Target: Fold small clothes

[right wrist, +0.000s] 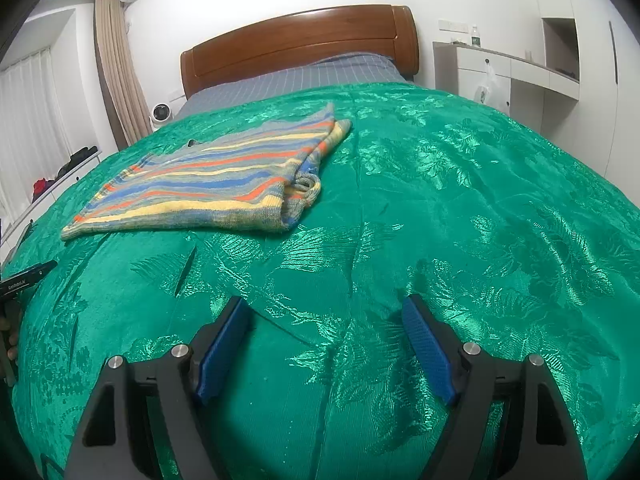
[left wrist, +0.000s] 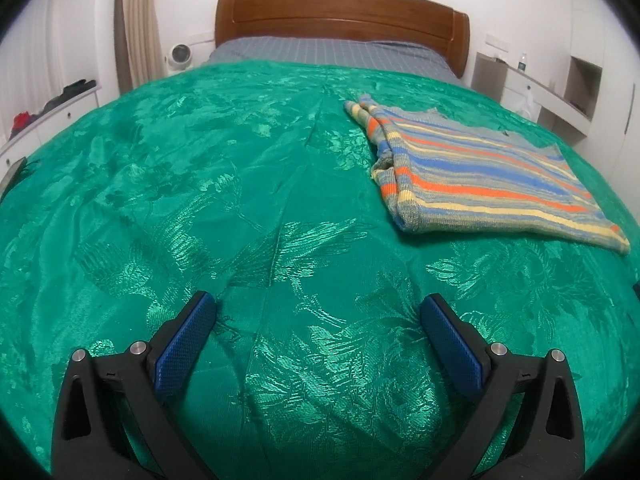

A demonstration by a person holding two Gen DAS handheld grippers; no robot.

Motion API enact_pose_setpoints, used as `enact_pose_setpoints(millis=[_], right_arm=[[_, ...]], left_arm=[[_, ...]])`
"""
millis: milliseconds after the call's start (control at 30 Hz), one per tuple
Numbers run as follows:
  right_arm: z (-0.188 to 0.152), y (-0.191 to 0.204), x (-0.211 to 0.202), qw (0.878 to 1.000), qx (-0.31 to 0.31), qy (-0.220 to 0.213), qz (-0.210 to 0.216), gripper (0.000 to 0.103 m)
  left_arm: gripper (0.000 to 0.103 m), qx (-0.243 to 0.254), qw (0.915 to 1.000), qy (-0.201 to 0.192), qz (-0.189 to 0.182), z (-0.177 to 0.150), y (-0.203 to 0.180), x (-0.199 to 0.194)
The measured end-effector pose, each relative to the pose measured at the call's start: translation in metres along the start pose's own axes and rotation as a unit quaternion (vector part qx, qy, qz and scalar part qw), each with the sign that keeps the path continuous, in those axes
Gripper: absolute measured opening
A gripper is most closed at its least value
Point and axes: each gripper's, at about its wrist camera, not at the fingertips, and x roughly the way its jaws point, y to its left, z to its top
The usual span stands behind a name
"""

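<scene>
Both our grippers, left gripper (left wrist: 318,306) and right gripper (right wrist: 326,308), gape wide, holding nothing; the striped sweater (left wrist: 472,172) looks folded, so next we reach it.

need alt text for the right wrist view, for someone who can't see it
A folded striped sweater lies on a green bedspread, ahead and left of the open, empty right gripper. A wooden headboard and white cabinets stand behind.
</scene>
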Motion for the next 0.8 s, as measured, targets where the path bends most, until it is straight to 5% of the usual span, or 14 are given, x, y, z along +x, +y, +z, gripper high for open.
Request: enact_pose_setpoints(millis=[800], right_arm=[[-0.0003,-0.0002,-0.0007,1.0,0.0,0.0,0.0,0.079]], left_arm=[[0.102,-0.001,1.0,-0.001,-0.002,0.0003,-0.0003,0.0012]])
